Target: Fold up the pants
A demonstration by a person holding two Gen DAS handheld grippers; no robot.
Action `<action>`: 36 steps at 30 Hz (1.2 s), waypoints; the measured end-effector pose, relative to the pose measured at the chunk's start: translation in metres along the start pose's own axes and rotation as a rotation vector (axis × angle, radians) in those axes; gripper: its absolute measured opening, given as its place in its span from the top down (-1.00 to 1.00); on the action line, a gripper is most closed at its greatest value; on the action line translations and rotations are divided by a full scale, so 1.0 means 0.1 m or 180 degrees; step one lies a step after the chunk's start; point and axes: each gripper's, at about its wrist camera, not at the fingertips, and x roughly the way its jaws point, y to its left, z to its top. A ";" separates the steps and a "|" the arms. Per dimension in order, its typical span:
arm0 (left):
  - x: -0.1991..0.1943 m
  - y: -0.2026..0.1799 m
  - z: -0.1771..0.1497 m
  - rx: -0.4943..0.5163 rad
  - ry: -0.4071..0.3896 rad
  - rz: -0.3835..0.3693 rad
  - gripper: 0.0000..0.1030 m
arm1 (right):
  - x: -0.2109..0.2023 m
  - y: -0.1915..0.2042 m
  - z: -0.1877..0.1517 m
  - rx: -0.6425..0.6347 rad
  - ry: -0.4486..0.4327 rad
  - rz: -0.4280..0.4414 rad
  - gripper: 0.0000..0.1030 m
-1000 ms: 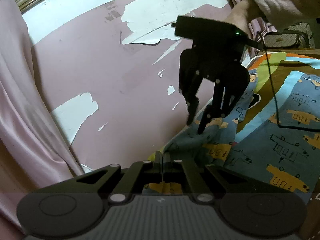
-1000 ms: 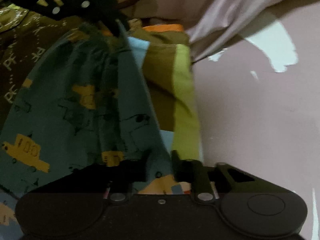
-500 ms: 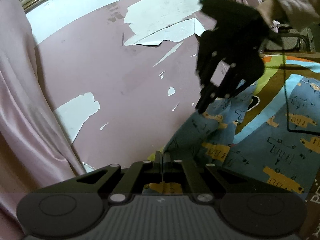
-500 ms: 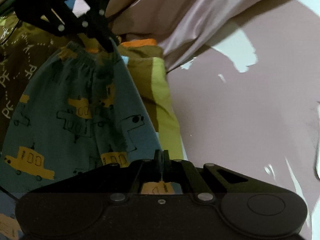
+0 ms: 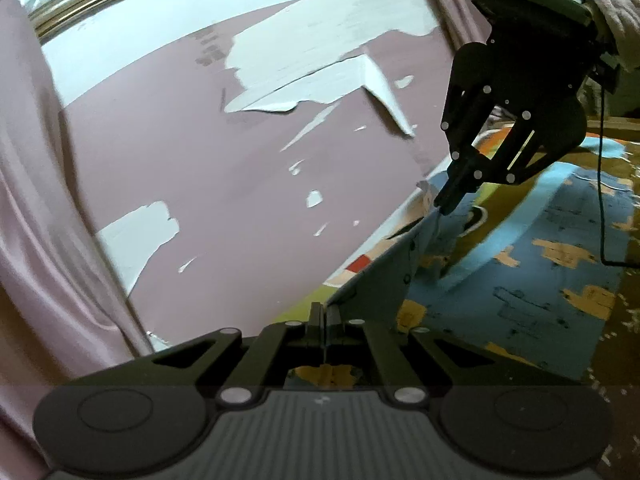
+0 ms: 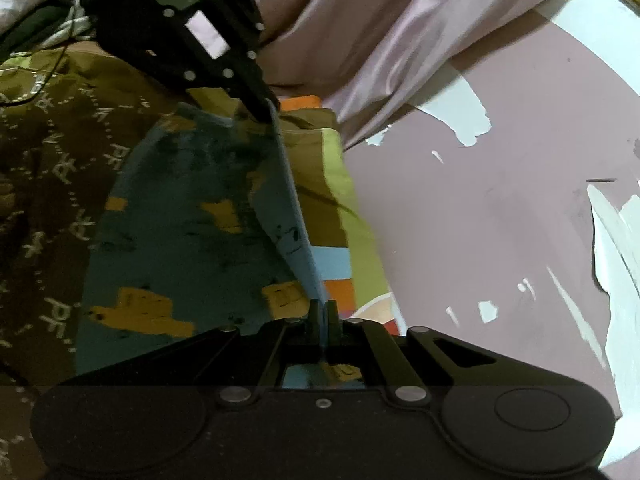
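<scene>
pants (image 6: pixel 188 216): they're lying on the patterned bedspread (image 6: pixel 44 184), along its wall-side edge, and you're lifting that edge taut.
left gripper (image 5: pixel 323 312): it's clamping one end of the edge.
right gripper (image 6: pixel 323 312): it's pinching the other end.
long axis: the held edge is running straight between your two grippers.
pose: both are tilting down; the bulk is sitting away from the wall.
</scene>
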 end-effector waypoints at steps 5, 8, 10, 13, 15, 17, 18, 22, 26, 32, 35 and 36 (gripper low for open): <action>-0.14 -0.20 -0.19 0.0214 0.0032 -0.0184 0.99 | -0.12 0.38 -0.09 0.0170 -0.0062 0.0095 1.00; -0.12 -0.36 -0.38 0.0319 0.0160 -0.0281 0.99 | -0.04 0.64 -0.19 0.0311 -0.0044 0.0161 1.00; -0.10 -0.47 -0.52 0.0405 0.0242 -0.0350 0.99 | 0.05 0.80 -0.28 0.0433 -0.0017 0.0195 1.00; -0.06 -0.65 -0.71 0.0506 0.0349 -0.0414 0.99 | 0.16 0.97 -0.39 0.0607 0.0011 0.0229 1.00; -0.04 -0.73 -0.81 0.0503 0.0406 -0.0426 0.99 | 0.21 1.05 -0.44 0.0674 0.0029 0.0232 1.00; -0.04 -0.77 -0.87 0.0511 0.0431 -0.0426 0.99 | 0.24 1.11 -0.46 0.0746 0.0032 0.0222 1.00; -0.05 -0.78 -0.88 0.0522 0.0443 -0.0414 0.99 | 0.25 1.11 -0.47 0.0783 0.0027 0.0226 1.00; -0.04 -0.72 -0.89 0.0567 0.0463 -0.0326 0.99 | 0.25 1.13 -0.47 0.0863 -0.0021 0.0214 1.00; -0.05 -0.63 -0.82 0.0643 0.0422 -0.0223 1.00 | 0.23 1.11 -0.44 0.0881 -0.0061 0.0209 1.00; -0.20 -0.49 -0.63 0.0861 0.0234 -0.0264 0.99 | 0.09 1.10 -0.35 0.0817 -0.0123 0.0269 1.00; -0.18 -0.60 -0.75 0.1009 0.0359 -0.0403 1.00 | 0.09 1.20 -0.36 0.0834 -0.0089 0.0328 1.00; -0.16 -0.66 -0.83 0.1068 0.0426 -0.0447 1.00 | 0.12 1.25 -0.37 0.0857 -0.0060 0.0361 1.00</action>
